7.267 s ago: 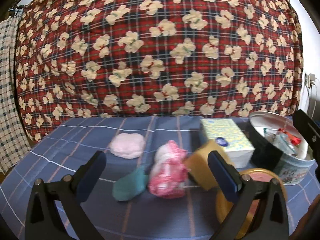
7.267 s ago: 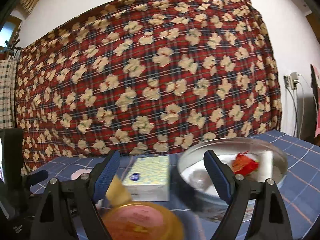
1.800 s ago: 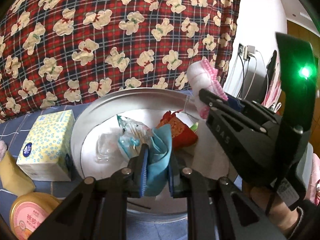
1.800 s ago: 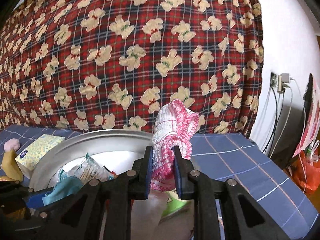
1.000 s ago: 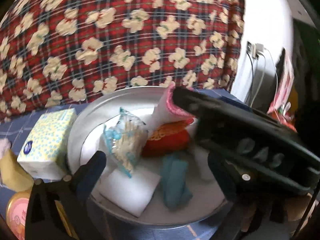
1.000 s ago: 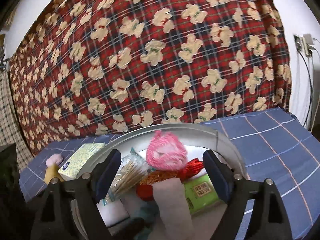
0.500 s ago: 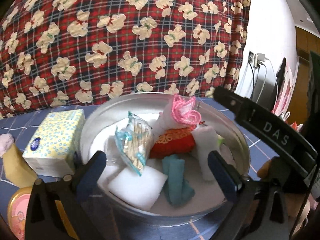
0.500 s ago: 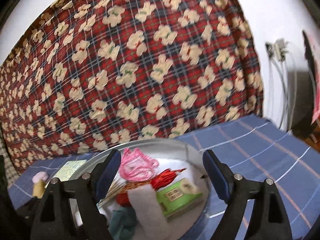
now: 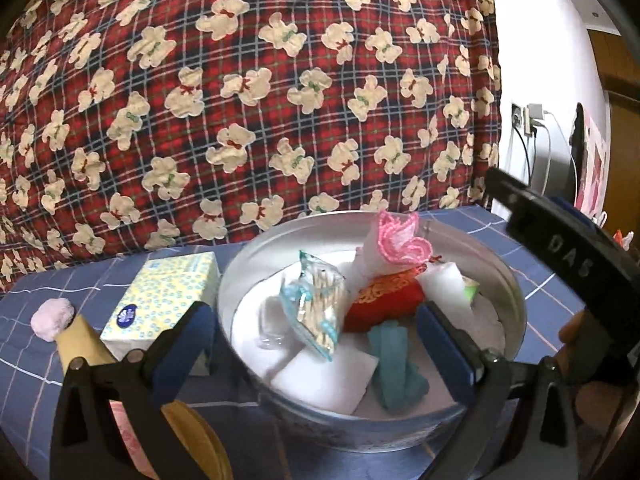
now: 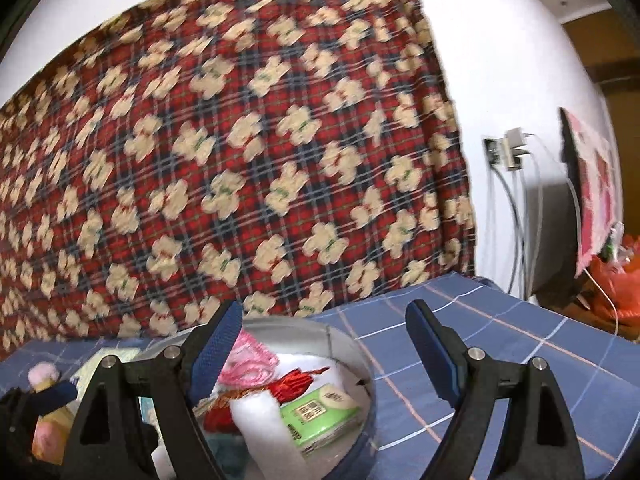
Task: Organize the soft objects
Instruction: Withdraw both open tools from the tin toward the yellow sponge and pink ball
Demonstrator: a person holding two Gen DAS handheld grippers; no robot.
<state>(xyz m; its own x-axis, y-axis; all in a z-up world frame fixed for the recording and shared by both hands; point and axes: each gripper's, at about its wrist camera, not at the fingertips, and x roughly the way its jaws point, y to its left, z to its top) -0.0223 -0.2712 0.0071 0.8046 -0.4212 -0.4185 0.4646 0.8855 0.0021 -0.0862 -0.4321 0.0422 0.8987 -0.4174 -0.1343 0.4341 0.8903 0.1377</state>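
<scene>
Left tool [image 9: 316, 344] is hanging wide open, gripping nothing, over the round tin [image 9: 508, 280]. Right tool [image 10: 324, 344] is likewise gaping, empty. Teal sock [image 9: 394, 372] is lying flat in the tin, long axis running toward the camera. Pink-frilled sock [image 9: 394, 244] is leaning at the far rim, frill upward. Pink puff [image 9: 52, 318] is sitting on the blue tabletop [image 9: 32, 356], left of the tissue box [image 9: 164, 296].
</scene>
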